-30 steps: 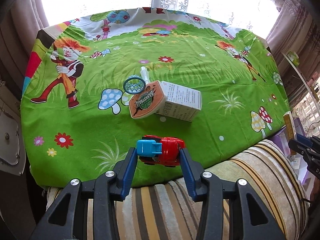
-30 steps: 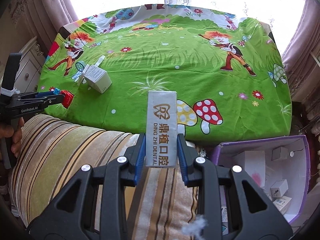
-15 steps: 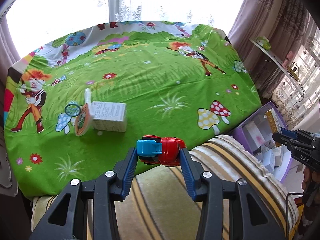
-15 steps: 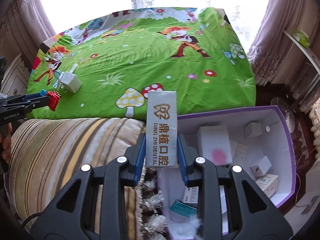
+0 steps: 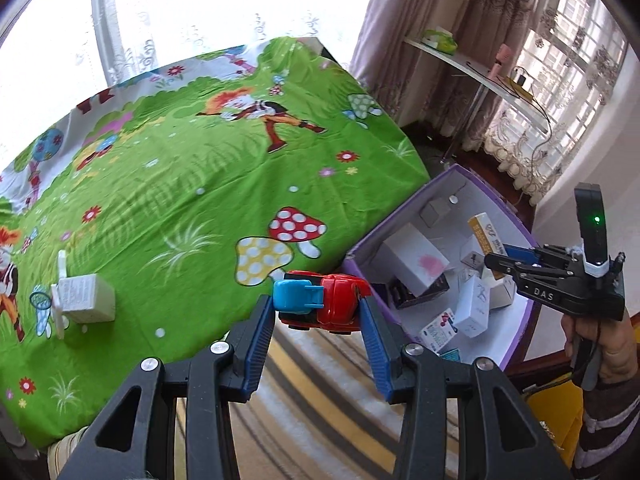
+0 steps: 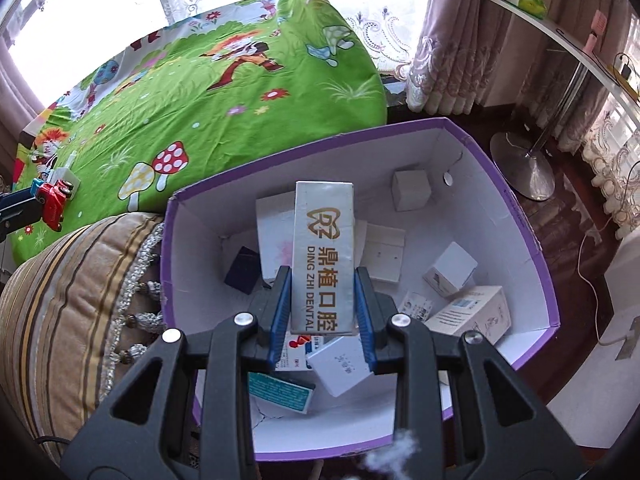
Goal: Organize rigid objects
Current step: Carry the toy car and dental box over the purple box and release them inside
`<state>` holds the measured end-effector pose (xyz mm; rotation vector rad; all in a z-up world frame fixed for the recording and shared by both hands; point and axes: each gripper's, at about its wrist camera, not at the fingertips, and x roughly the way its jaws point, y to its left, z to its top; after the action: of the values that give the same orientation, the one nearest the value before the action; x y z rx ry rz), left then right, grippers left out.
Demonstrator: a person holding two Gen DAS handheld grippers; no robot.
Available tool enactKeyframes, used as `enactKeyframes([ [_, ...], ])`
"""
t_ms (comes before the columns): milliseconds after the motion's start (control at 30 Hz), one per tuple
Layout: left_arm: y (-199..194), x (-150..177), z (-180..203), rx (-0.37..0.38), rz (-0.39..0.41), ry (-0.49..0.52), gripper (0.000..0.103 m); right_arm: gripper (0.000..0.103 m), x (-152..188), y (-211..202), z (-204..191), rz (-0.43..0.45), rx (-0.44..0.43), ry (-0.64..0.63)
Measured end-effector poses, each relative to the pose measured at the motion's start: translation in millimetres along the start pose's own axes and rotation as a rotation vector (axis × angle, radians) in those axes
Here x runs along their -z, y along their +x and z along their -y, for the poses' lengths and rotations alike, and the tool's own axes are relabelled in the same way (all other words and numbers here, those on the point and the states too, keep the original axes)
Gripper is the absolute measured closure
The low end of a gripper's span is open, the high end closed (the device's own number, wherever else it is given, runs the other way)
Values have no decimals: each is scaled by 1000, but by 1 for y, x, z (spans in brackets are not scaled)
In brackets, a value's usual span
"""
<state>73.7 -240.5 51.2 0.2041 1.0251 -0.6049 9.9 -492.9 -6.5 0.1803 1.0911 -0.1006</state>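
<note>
Right gripper [image 6: 323, 300], "DING ZHI DENTAL" box [image 6: 323, 256]

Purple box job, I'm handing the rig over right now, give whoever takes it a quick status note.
Left gripper: shut on the red toy car, beside the purple box, not over it.
Right gripper: shut on the dental carton, above the box.
Done: several small cartons lie in the box.
Left: drop both, then fetch the white carton on the green sheet.

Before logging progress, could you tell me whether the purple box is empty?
Not empty: the purple box already holds several small cartons.
</note>
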Motion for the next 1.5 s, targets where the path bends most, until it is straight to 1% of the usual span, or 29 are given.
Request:
enactKeyframes([
  [133, 14, -6, 35, 38, -35, 72, 58, 69, 2, 9, 14, -11, 5, 20],
  [300, 42, -9, 67, 77, -108, 130, 58, 68, -1, 18, 28, -6, 20, 43],
  [333, 48, -10, 72, 86, -125, 134, 58, 66, -3, 19, 31, 3, 23, 53],
  [367, 53, -10, 75, 90, -143, 135, 58, 60, -5, 21, 35, 2, 28, 62],
  [400, 59, -11, 79, 97, -161, 134, 58, 45, -6, 22, 38, 0, 33, 69],
  [433, 64, -11, 83, 107, -179, 135, 58, 37, -6, 22, 41, 8, 35, 76],
  [500, 76, -13, 88, 119, -218, 131, 58, 37, -6, 20, 43, 23, 23, 83],
  [633, 97, -16, 102, 95, -281, 176, 58, 33, 2, 23, 48, 14, 4, 99],
  [767, 118, -15, 114, 79, -348, 229, 58, 33, 13, 22, 54, 10, -8, 120],
  [867, 136, -11, 118, 68, -420, 256, 58, 32, 18, 18, 59, 18, -4, 131],
  [933, 147, -8, 119, 39, -462, 264, 58, 32, 19, 15, 62, 26, -5, 137],
  [1033, 156, -7, 121, 12, -488, 268, 58, 32, 19, 12, 63, 35, -11, 140],
  [1233, 174, 2, 123, 10, -554, 273, 58, 32, 20, 12, 60, 38, -27, 132],
  [1333, 176, 2, 126, -23, -544, 292, 58, 32, 20, 11, 61, 39, -32, 136],
  [1400, 181, 2, 128, -42, -553, 298, 58, 32, 19, 11, 61, 39, -35, 138],
  [1500, 188, 4, 129, -35, -583, 307, 57, 31, 19, 10, 61, 42, -37, 136],
])
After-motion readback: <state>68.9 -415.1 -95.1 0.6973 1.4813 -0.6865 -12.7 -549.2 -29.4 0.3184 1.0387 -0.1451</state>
